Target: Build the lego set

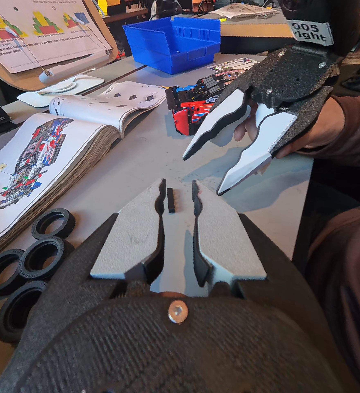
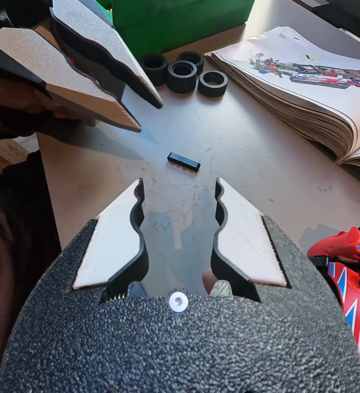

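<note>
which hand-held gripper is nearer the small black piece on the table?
Left. The left hand-held gripper has its open fingertips on either side of the black piece; the right hand-held gripper, also open, sits off to the side.

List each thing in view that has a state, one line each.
Left gripper: open, empty, above the table.
Right gripper: open, empty.
Black piece: loose, flat on the table, ungripped.
Tires: four, loose, unmounted.
Manual: open, lying flat.
Car model: partly built, no tires on.
Blue bin: upright, contents hidden.
</note>
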Available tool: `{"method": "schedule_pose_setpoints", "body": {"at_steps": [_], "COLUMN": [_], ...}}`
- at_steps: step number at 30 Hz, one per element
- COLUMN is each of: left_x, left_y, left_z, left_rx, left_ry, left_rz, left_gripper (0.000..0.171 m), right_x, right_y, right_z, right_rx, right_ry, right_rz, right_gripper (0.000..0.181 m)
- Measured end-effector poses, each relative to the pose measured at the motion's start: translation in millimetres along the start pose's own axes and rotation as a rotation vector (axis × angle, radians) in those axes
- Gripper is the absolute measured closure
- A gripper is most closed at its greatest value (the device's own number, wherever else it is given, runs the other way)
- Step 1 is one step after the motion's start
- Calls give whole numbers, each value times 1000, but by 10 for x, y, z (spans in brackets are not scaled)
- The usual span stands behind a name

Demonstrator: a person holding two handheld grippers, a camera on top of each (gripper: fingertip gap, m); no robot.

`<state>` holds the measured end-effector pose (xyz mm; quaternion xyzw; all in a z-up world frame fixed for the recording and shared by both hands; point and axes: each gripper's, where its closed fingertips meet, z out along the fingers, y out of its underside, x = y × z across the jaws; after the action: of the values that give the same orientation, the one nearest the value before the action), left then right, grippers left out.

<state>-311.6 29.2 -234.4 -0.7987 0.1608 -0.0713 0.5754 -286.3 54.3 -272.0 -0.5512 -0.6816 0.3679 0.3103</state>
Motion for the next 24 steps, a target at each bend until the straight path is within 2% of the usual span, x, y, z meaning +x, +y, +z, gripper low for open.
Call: {"method": "schedule_pose_setpoints", "body": {"at_steps": [4, 10, 24], "left_x": [-3, -14, 34], "left_y": [3, -69, -20], "left_z": [1, -67, -21], "left_rx": [-2, 61, 21], "left_ry": [6, 21, 66], "left_rz": [-10, -37, -43], "left_gripper": [149, 150, 150], "right_x": [13, 32, 92], "right_y": [2, -7, -24], "right_z": [29, 76, 115], "right_rx": [-10, -20, -23], "right_ry": [0, 18, 15], "right_rz": [-4, -36, -11], "right_gripper": [113, 117, 118]}}
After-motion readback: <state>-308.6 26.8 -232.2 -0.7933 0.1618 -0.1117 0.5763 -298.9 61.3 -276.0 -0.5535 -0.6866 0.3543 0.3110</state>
